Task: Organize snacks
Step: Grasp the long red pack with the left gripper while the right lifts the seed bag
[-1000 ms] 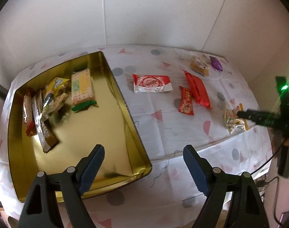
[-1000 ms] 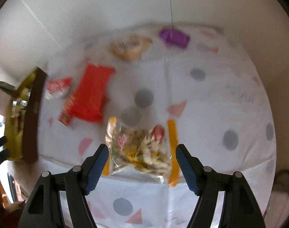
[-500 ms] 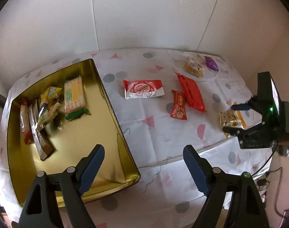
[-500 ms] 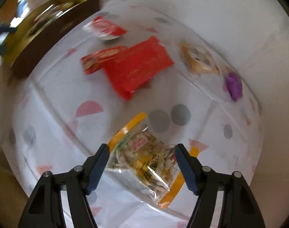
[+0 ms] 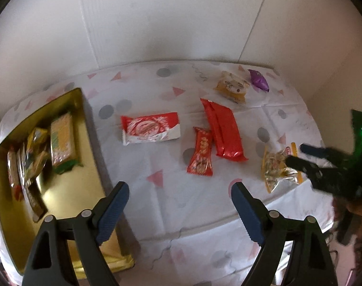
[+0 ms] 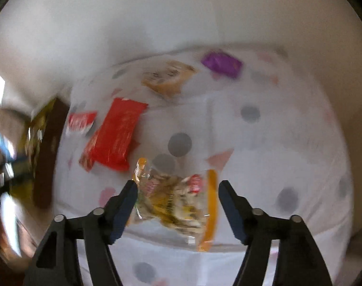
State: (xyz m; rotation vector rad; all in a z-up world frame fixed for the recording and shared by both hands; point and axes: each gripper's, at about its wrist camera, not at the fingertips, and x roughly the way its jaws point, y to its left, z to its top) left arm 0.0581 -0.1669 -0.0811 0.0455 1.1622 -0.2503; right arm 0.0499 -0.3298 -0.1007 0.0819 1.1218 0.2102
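Gold tray (image 5: 90, 143), far left of the patterned tablecloth (image 5: 157, 190): held a green-and-yellow cracker pack (image 5: 61, 140) and several smaller wrapped snacks along its left wall.
Left gripper (image 5: 178, 207): hung over the table's near edge, jaws wide apart, nothing between them.
Red-and-white wrapper (image 5: 150, 128): lay flat just right of the tray.
Small red packet (image 5: 201, 152) and long red pack (image 5: 225, 131): side by side, mid-table.
Orange pastry pack (image 5: 232, 89) and purple candy (image 5: 259, 81): near the back edge.
Clear nut bag (image 6: 176, 200): orange-edged, at the table's right front.
Right gripper (image 6: 176, 205): jaws apart, straddling the nut bag; contact could not be judged through blur.
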